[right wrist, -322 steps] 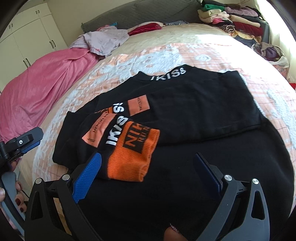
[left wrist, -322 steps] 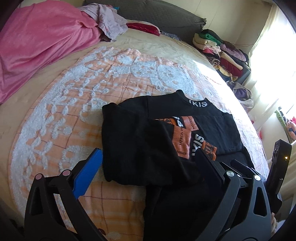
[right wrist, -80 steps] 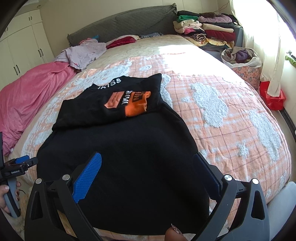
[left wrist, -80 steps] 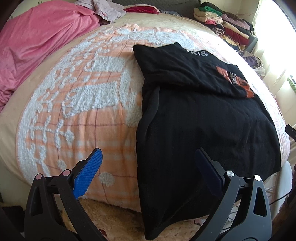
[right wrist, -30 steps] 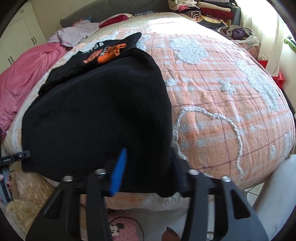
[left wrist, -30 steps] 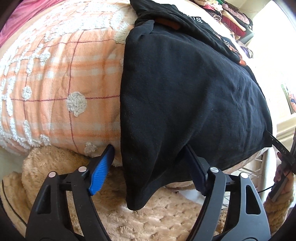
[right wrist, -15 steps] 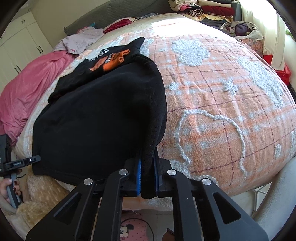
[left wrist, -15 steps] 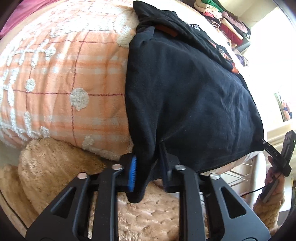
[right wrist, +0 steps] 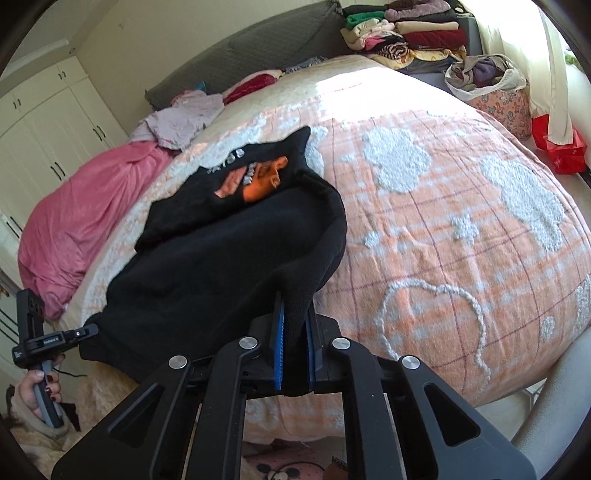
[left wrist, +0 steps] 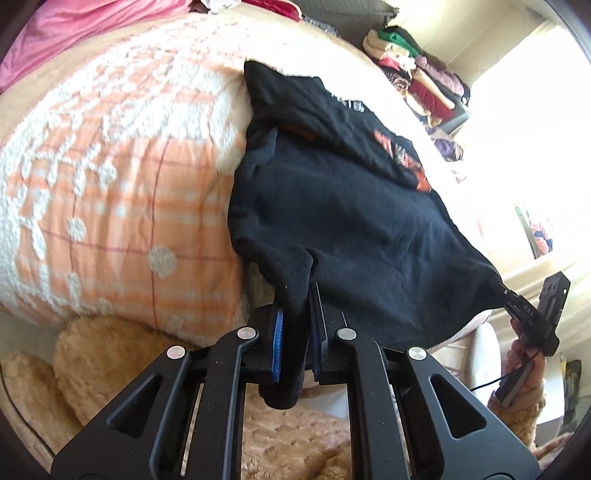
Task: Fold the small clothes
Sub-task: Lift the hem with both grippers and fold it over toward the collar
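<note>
Both the left tongs (left wrist: 295, 332) and right tongs (right wrist: 293, 347) clench hem corners of the soft, limp black sweatshirt (left wrist: 351, 221), likely sagging between them.

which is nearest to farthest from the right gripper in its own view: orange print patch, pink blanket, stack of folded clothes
1. Orange print patch on the black sweater, just ahead of the right gripper.
2. Pink blanket, off to the left.
3. Stack of folded clothes, top right, beyond the bed.

Black sweater (left wrist: 351, 221) (orange patches), orange-checked bedspread (left wrist: 110, 206).
</note>
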### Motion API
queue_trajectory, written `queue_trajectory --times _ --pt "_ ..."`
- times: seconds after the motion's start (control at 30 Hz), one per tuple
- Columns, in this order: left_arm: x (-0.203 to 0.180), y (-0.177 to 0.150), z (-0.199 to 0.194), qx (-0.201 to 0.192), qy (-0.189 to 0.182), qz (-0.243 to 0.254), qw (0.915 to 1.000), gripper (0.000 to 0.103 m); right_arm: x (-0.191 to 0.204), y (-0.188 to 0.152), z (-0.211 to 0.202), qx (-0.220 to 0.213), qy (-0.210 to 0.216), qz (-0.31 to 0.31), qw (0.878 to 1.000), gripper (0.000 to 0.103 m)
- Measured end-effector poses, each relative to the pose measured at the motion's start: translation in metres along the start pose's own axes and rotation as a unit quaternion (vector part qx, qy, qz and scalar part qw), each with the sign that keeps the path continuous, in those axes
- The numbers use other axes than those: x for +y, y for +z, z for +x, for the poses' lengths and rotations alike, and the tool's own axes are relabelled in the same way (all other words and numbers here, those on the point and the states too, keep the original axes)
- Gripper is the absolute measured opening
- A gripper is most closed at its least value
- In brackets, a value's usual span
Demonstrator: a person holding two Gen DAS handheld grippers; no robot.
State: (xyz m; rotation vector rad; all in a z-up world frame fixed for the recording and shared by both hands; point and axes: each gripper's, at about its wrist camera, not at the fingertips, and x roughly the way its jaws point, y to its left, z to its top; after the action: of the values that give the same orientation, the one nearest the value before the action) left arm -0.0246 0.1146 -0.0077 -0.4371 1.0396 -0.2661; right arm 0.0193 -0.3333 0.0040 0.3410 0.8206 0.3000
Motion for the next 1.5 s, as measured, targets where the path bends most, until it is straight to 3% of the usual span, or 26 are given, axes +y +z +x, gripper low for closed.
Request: queue_trajectory --times 0.23,0.67,1.03,1.23,1.5 --pt "0.001 0.023 -0.02 -0.039 -0.005 -0.001 0.9992 0.003 0.012 0.019 -0.014 -0.041 0.005 -0.001 0.999 0.008" --pt "-0.009 0.065 -0.017 -0.07 -0.012 0.007 0.9975 0.003 0.029 0.056 -0.009 -0.095 0.022 0.004 0.995 0.007" --pt "-0.008 0.109 -0.014 -0.094 -0.007 0.002 0.9956 0.003 0.033 0.107 0.012 -0.127 0.031 0.004 0.991 0.007" --pt "-0.006 0.134 -0.007 -0.105 -0.007 -0.013 0.9944 0.003 0.02 0.137 0.037 -0.126 0.012 0.022 0.992 0.007" --pt "-0.006 0.167 0.017 -0.111 0.035 -0.003 0.9932 0.003 0.012 0.17 0.081 -0.103 0.0 0.03 0.994 0.007"
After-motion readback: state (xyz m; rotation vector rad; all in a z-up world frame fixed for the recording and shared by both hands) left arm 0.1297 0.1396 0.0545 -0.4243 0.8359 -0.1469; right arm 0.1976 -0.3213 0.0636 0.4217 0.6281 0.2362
